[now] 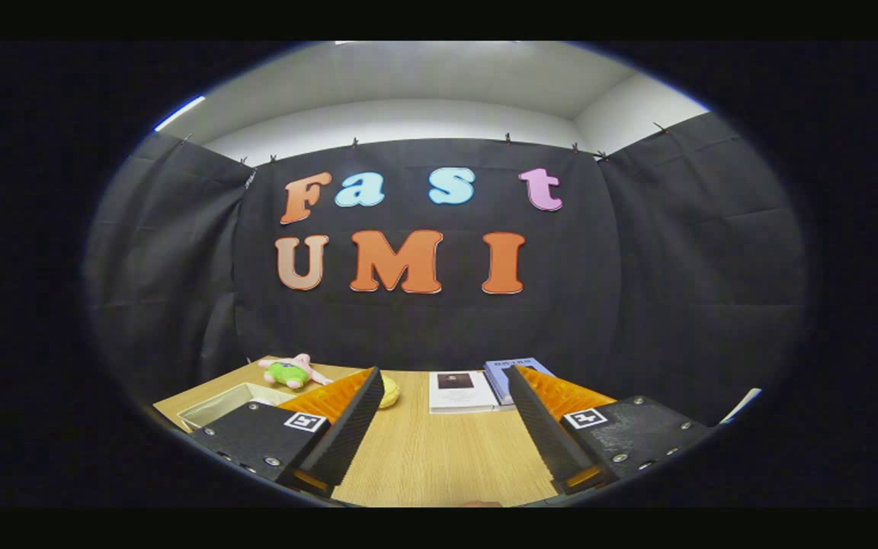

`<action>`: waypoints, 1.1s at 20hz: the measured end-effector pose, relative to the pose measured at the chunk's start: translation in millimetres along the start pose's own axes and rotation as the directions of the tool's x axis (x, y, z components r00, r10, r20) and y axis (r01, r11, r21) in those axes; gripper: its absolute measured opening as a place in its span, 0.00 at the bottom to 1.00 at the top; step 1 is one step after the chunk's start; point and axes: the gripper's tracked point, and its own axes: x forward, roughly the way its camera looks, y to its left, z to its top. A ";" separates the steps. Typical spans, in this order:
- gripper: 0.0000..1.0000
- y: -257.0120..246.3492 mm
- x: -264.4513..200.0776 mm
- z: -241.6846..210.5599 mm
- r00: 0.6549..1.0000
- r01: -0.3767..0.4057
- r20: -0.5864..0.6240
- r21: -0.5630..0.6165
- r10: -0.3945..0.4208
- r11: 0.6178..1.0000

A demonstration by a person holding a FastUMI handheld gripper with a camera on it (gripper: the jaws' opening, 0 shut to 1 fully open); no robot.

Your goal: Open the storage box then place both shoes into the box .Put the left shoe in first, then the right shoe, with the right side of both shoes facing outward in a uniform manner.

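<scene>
On the surface point(439, 457), a plush toy point(292, 371) lay behind a tray point(229, 402) at left; two booklets point(460, 391) lay side by side beyond the gripper's point(443, 381) spread fingers.

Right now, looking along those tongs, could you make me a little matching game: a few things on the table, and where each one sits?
Things:
1. plush toy
2. yellow object
3. white booklet
4. tongs

Places or states:
A. open, bare wooden table between the fingers
B. far end of the table, beyond the shallow tray
C. just behind one fingertip
D. lying flat beyond the tongs, beside a blue book

Pairs: 1-B, 2-C, 3-D, 4-A
</scene>
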 end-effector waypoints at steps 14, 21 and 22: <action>0.97 -21.5 -6.4 -4.3 1.000 0.022 0.022 0.017 -0.022 1.000; 0.97 -22.2 -4.2 -5.0 1.000 0.017 0.024 0.030 -0.018 0.999; 0.97 -22.6 -4.8 -5.1 1.000 0.018 0.024 0.033 -0.018 0.999</action>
